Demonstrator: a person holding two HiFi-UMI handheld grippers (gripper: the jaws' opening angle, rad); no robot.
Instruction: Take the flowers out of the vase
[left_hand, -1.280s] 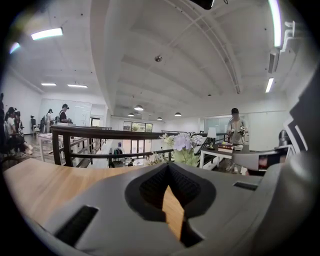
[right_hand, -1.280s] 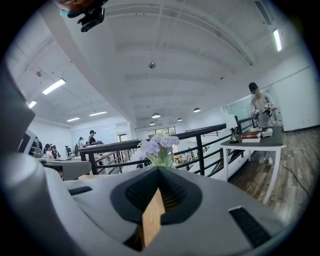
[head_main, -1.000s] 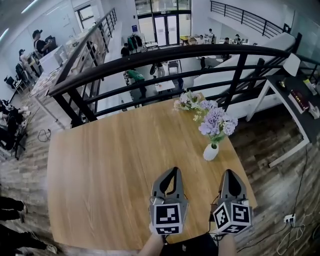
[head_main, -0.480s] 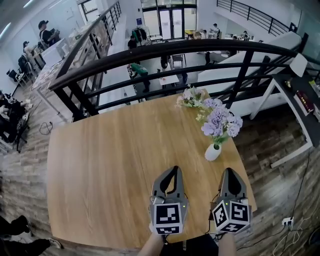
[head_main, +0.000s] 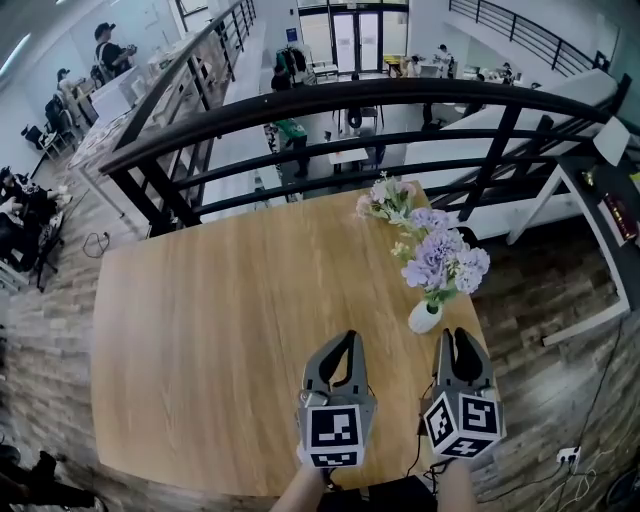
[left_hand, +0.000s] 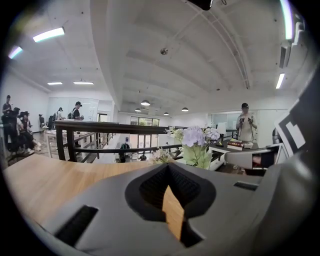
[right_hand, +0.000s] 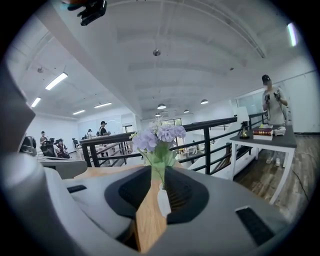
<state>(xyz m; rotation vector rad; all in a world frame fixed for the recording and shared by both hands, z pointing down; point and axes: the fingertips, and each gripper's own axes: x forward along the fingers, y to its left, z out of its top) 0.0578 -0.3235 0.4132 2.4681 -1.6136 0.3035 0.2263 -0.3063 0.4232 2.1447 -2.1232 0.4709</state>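
Observation:
A small white vase (head_main: 425, 317) stands near the right edge of the wooden table (head_main: 220, 330) and holds purple flowers (head_main: 445, 262) with green leaves. A second, paler bunch (head_main: 385, 200) lies at the table's far edge. My right gripper (head_main: 461, 338) is just short of the vase and slightly to its right; its jaws are opening with nothing between them. In the right gripper view the vase (right_hand: 163, 200) and flowers (right_hand: 159, 136) show through the gap of my right gripper (right_hand: 159, 172). My left gripper (head_main: 349, 340) is shut and empty, left of the vase.
A black railing (head_main: 350, 100) runs behind the table, with a lower floor and people beyond it. A dark side table (head_main: 610, 190) stands at the right. The table's right edge (head_main: 490, 350) is close to the vase. A person (right_hand: 272, 100) stands off to the right.
Both grippers have moved forward over the table, and the right one now sits close beside the vase. The right jaws, shut before, have parted.

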